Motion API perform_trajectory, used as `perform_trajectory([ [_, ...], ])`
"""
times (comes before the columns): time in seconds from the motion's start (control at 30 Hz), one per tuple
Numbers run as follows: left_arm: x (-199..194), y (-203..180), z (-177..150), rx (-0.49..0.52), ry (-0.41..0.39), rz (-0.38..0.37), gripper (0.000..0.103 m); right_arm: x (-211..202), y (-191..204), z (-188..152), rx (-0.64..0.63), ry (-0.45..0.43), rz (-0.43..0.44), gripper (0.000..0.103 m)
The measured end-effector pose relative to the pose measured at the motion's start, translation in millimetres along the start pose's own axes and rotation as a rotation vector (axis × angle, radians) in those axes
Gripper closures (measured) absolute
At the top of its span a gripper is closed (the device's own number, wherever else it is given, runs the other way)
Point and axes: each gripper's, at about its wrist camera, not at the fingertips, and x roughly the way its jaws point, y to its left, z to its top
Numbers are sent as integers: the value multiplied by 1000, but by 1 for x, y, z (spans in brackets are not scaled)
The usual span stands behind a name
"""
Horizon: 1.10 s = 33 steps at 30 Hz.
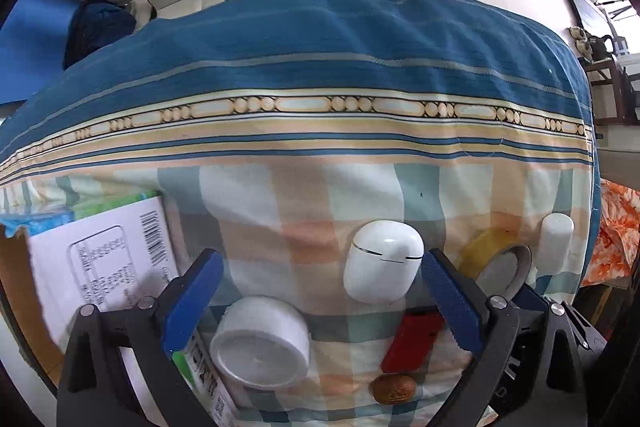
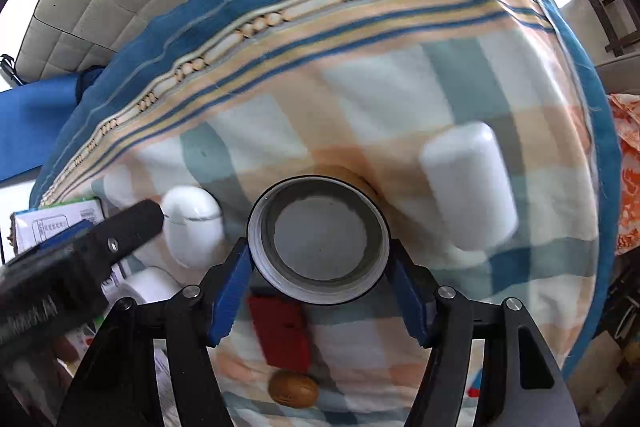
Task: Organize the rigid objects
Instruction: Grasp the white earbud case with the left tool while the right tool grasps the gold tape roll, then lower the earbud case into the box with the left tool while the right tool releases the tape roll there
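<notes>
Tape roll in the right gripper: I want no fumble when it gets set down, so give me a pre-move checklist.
1. Right gripper shut on the tape roll, both fingers against its rim: ok.
2. Roll lifted off the cloth: cannot tell.
3. Left gripper open, holding nothing: ok.
4. Red block and walnut lie just below the roll: not ok for lowering straight down.
5. Earbud case between the left fingers, untouched: ok.

Left gripper (image 1: 320,291) with jaws wide apart, white earbud case (image 1: 382,261) between the fingertips, white round jar (image 1: 262,341) at seven o'clock, red flat box (image 1: 412,341) at five o'clock, checked cloth (image 1: 280,195) under all
</notes>
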Motion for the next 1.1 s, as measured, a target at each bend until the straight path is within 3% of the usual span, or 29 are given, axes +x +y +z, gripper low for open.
perform_trajectory([
  [0.13, 13, -13, -1, 52, 9, 14, 2, 3, -14, -8, 17, -3, -6, 34],
  [0.3, 35, -29, -4, 118, 55, 34, 31, 9, -17, -5, 32, 6, -10, 32],
  [0.43, 37, -30, -6, 128, 31, 39, 35, 16, -19, 1, 36, 9, -33, 32],
  [0.57, 29, -32, -9, 145, -4, 41, 59, 20, -19, 0, 46, 11, -52, 34],
  [0.87, 21, -28, -22, 124, -28, 23, 59, 12, -7, -12, 25, 4, -70, 35],
  [1.1, -17, -22, -46, 121, -86, -16, 60, -18, -2, -29, -3, -44, -55, 35],
])
